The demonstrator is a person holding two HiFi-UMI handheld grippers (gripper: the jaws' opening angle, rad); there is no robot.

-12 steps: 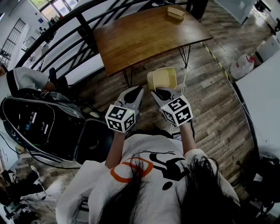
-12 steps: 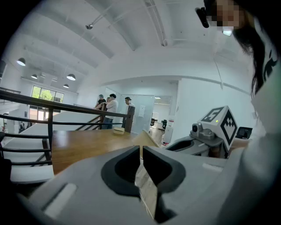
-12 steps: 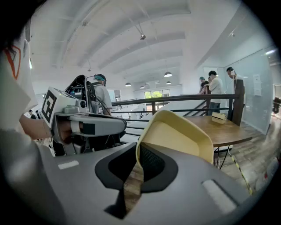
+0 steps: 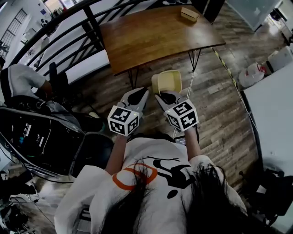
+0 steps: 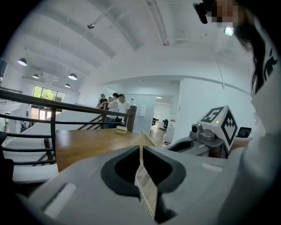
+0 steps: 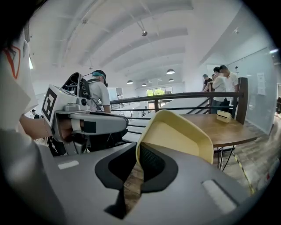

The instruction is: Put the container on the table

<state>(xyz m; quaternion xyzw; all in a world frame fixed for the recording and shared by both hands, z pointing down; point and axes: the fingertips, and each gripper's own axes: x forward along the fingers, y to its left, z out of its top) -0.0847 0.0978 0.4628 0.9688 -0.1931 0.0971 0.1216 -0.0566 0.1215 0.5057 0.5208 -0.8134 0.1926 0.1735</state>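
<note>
Yellow container (image 4: 167, 82), rim pinched by the right gripper (image 4: 168, 97) — thin hold, could slip before reaching the table (image 4: 151, 36); left gripper (image 4: 136, 94) fingers together, empty.

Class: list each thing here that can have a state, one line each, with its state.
Container: held in the air, tilted, not on the table.
Right gripper: shut on the container's rim.
Left gripper: shut, empty.
Table: bears one small box.
</note>
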